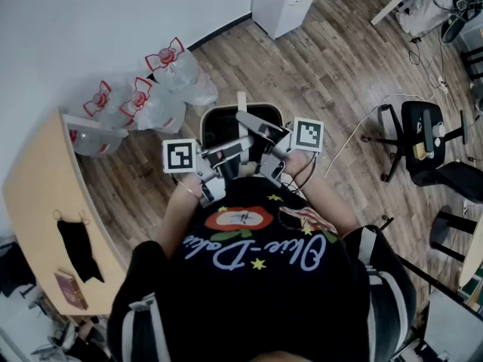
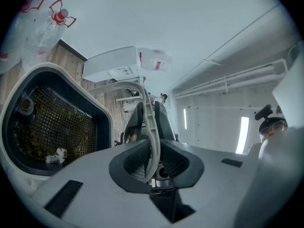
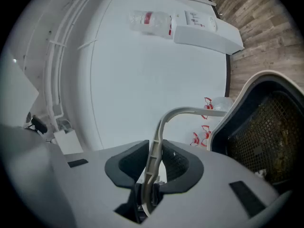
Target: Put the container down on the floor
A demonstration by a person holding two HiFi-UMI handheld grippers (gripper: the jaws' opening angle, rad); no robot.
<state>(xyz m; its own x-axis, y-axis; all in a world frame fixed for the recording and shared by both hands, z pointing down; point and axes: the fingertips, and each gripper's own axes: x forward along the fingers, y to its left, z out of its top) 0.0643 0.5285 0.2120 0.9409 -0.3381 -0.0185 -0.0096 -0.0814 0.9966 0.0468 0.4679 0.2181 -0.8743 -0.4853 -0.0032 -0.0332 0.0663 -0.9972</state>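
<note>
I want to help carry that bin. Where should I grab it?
Take the thin pale handle that arches over the bin's rim. It is a flat, narrow strap standing clear of the rim, so pinch its two flat faces, coming in level from the near side. The left gripper and the right gripper hold it that way.

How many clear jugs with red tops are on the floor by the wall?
3, along the wall: the left jug beside the wooden table, the middle jug, the right jug. Others may hide behind the table.
</note>
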